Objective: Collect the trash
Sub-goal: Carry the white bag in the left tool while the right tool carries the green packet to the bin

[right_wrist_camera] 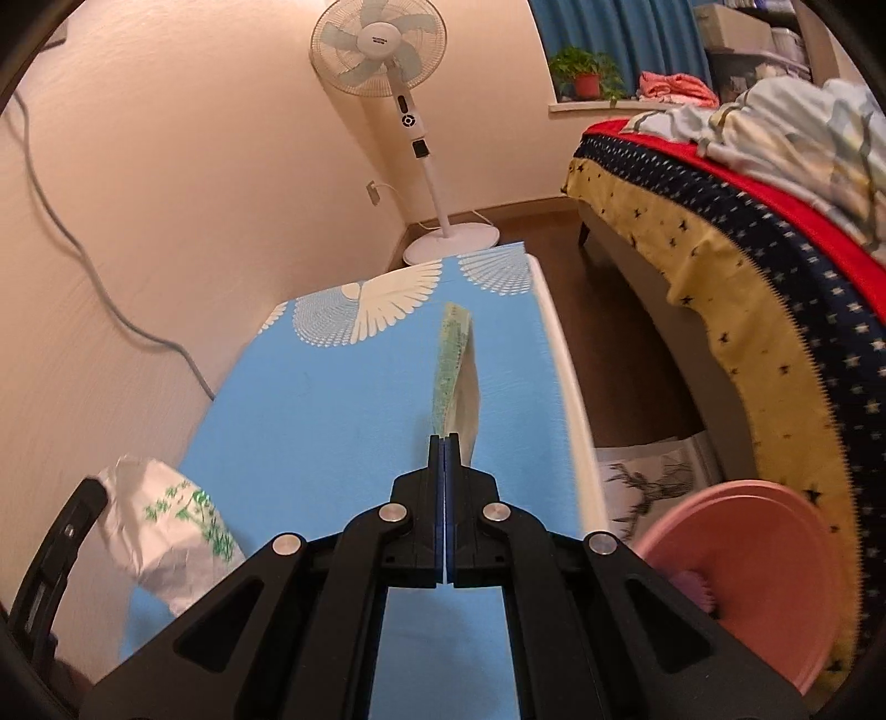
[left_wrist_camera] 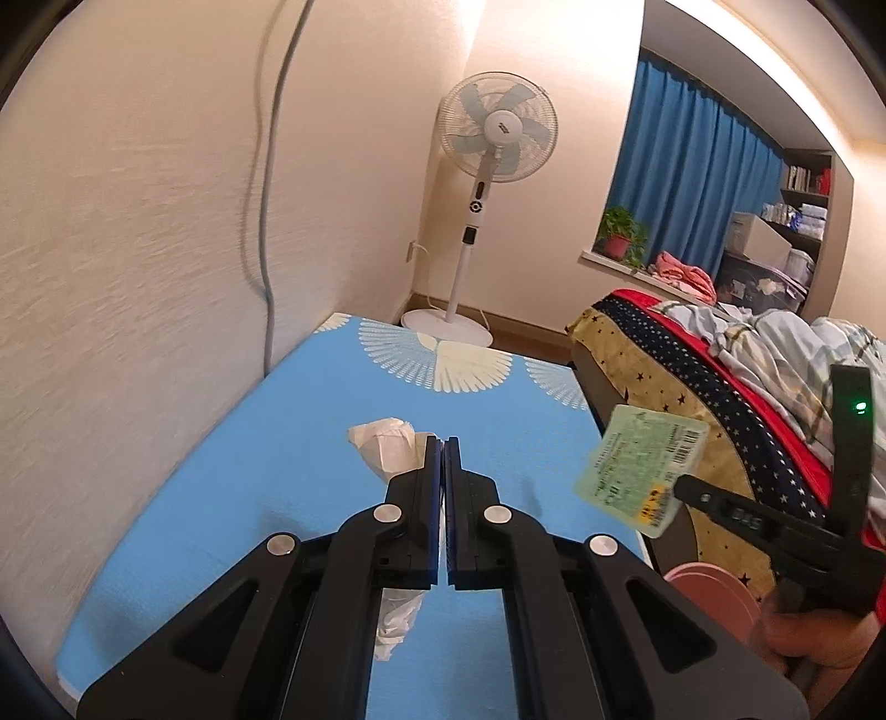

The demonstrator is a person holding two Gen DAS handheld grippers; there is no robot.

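Observation:
My left gripper (left_wrist_camera: 443, 440) is shut on a crumpled white bag (left_wrist_camera: 385, 448) over the blue-covered table (left_wrist_camera: 277, 471). The bag bulges out left of the fingers and hangs below them. In the right wrist view the same bag (right_wrist_camera: 166, 531) shows a green leaf print at the lower left. My right gripper (right_wrist_camera: 444, 437) is shut on a flat green printed wrapper (right_wrist_camera: 451, 365), held edge-on above the table (right_wrist_camera: 332, 415). In the left wrist view that wrapper (left_wrist_camera: 642, 471) shows a barcode label, pinched by the right gripper (left_wrist_camera: 680, 485) past the table's right edge.
A pink basin (right_wrist_camera: 747, 559) sits on the floor right of the table, beside a printed sheet (right_wrist_camera: 648, 487). A bed (right_wrist_camera: 747, 266) with star-patterned covers runs along the right. A standing fan (right_wrist_camera: 382, 50) stands behind the table. A cable (left_wrist_camera: 266, 221) hangs down the left wall.

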